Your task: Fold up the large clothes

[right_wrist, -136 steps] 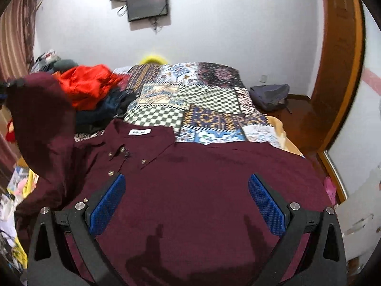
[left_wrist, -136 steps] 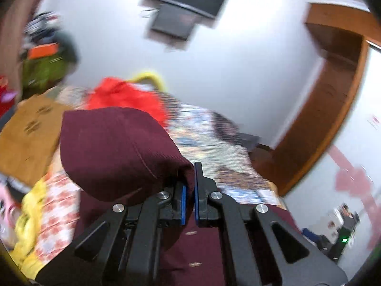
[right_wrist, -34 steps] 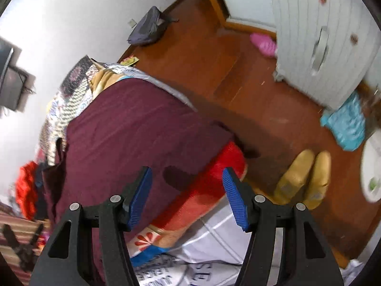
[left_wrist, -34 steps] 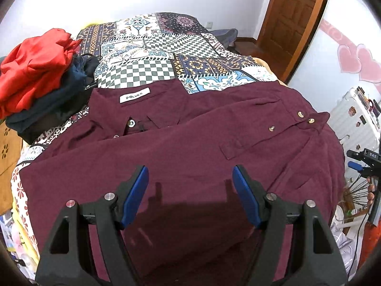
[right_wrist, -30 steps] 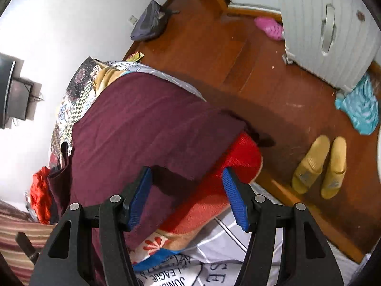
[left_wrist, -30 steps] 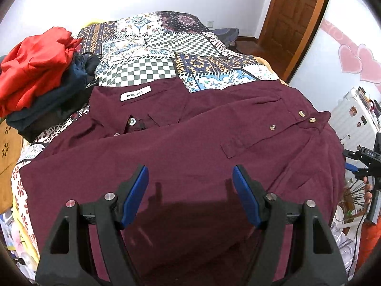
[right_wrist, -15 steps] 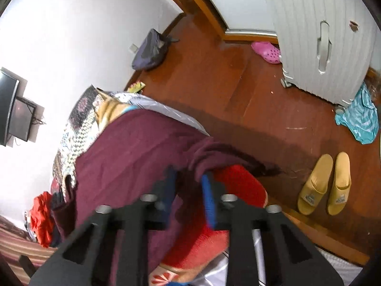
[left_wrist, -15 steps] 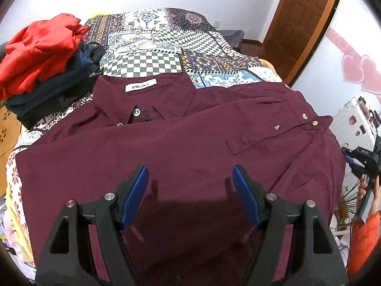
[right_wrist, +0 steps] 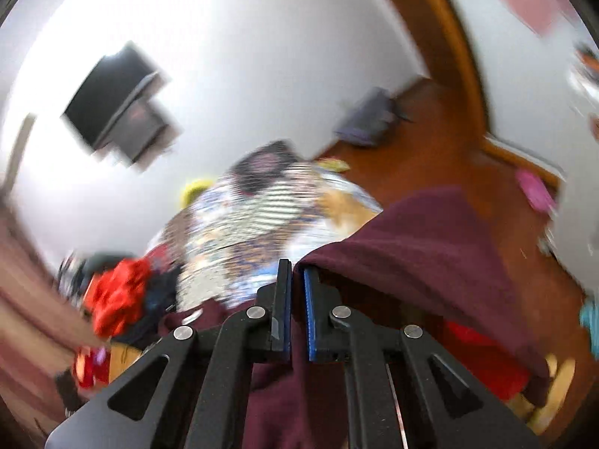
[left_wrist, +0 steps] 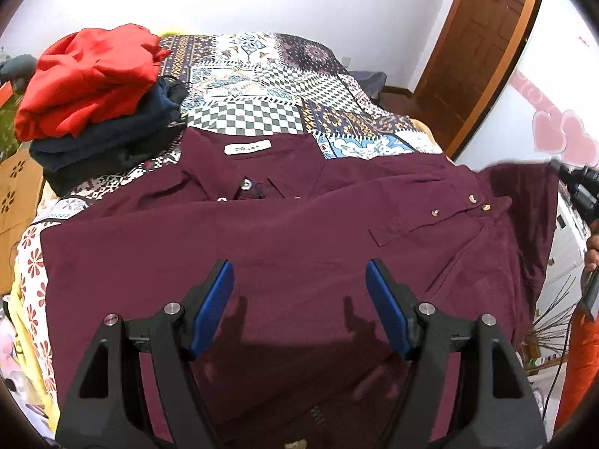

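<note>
— Where is the shirt?

— The maroon shirt (left_wrist: 299,247) lies spread, collar up, across the patchwork bed (left_wrist: 262,86); my right tongs (right_wrist: 295,299) are pinching its raised edge.

— And your left?

— My left tongs (left_wrist: 299,314) hang spread wide above the shirt front, gripping nothing. A red and navy clothes pile (left_wrist: 93,89) sits beside the collar.
</note>
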A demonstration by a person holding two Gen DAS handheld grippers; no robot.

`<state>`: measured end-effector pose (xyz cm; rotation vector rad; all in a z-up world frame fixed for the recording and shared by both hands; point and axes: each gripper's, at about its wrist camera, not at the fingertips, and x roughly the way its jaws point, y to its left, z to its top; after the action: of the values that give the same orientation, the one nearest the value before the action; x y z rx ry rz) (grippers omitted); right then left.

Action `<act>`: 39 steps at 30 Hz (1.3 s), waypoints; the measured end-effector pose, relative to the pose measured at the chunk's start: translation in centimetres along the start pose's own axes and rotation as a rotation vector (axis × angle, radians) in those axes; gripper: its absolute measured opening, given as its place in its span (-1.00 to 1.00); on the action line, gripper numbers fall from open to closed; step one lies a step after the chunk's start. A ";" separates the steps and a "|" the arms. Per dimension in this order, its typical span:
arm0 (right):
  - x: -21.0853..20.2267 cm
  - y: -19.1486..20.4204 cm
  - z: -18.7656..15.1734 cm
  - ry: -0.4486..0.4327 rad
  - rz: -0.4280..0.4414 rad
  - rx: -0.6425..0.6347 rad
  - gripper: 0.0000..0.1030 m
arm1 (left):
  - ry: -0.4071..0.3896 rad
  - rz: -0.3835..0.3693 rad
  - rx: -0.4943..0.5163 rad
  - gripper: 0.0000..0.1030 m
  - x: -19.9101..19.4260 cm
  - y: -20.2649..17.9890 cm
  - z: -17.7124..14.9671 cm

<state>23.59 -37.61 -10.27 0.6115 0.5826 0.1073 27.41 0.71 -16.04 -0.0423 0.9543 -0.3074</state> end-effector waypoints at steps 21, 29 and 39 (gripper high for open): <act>4.2 5.9 -8.5 0.332 -0.068 -0.282 -0.40 | 0.010 0.001 -0.010 0.40 -0.1 0.5 -1.1; 0.3 4.0 -5.8 0.168 -0.198 -0.201 -0.04 | 0.002 -0.007 0.025 0.40 0.0 -0.9 -0.8; 0.0 -5.8 -5.1 0.163 -0.279 0.214 -0.04 | 0.011 0.004 0.035 0.40 0.5 -1.6 -0.6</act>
<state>20.33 -39.76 -16.97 0.7261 0.8385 -0.1715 26.79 -0.90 -16.47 -0.0064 0.9594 -0.3214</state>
